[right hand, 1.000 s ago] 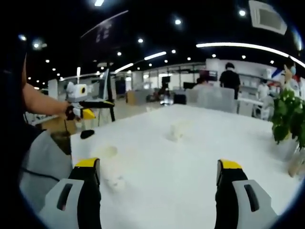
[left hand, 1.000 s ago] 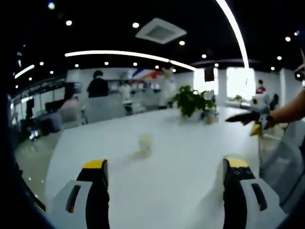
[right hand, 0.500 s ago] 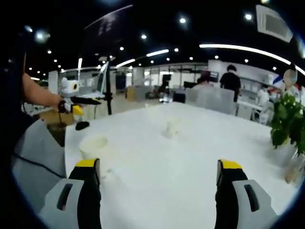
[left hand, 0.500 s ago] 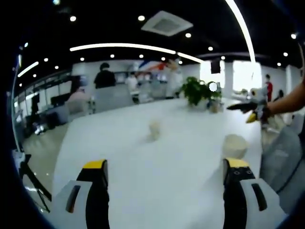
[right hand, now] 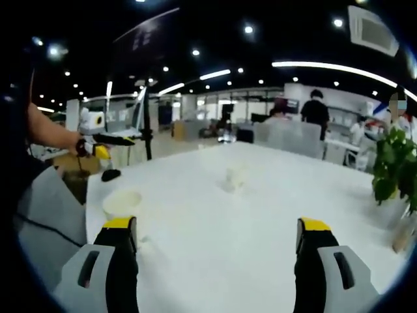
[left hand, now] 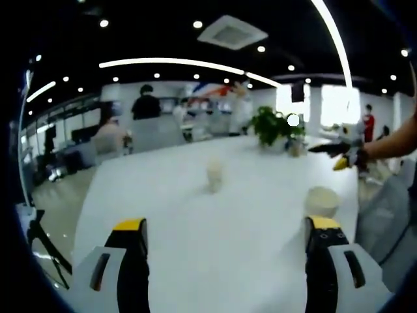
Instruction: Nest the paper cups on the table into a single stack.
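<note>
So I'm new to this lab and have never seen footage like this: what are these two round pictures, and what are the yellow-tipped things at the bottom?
A person holds a hand tool with two jaws in each hand, and a small fisheye camera rides on each tool. The yellow-tipped prongs are that tool's own jaws, wide apart and holding nothing: the left gripper in the left gripper view, the right gripper in the right gripper view. Each tool also shows from the other's camera, held out at the end of an arm. On the white table stand two paper cups: the near cup close to the edge and the far cup further in. A potted plant stands at the far end.
</note>
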{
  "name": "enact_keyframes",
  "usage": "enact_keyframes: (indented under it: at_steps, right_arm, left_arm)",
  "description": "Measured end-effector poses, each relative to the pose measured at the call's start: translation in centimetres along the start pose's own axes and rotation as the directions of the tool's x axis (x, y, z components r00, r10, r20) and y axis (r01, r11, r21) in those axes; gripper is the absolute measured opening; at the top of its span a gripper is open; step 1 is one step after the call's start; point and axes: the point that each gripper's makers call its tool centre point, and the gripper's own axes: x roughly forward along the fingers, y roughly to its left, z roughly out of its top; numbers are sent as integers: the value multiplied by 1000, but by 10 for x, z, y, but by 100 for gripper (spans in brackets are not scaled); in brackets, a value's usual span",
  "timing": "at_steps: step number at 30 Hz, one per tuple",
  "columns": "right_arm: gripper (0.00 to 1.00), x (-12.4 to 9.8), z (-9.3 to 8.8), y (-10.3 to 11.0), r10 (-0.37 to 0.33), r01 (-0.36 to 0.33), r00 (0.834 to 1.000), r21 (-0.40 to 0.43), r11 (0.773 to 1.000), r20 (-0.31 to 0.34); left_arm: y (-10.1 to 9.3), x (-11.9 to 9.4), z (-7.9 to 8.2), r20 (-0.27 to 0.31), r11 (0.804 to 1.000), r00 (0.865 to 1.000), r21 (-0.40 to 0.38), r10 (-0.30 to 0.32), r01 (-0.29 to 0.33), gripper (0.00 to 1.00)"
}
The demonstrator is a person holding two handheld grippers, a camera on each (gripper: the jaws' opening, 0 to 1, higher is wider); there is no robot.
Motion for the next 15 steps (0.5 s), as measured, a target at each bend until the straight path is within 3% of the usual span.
enact_keyframes:
  at_steps: [4,8,12,15]
  right_arm:
    - [100,1,-1,0,3,-3,1000,-1,1000,-3]
    - [100,4,-3,-1,13,-13,1000,12,1000,-7]
    - [99,11,-2,-2,21,-21,1000,1,1000,3]
    - [95,20,4,-6,16,-15,999,-25,1000,44]
  left_arm:
    - [-2,0,1,-1,1000,1000,0,-2,2,98]
    - [-1,1,-3,-36,1000,999,-6,11,-11,98]
    - [-2,1,6,3,1000,1000,-20,16,-16,98]
    - [-2,2,7,5,1000,1000,-18,18,-18,98]
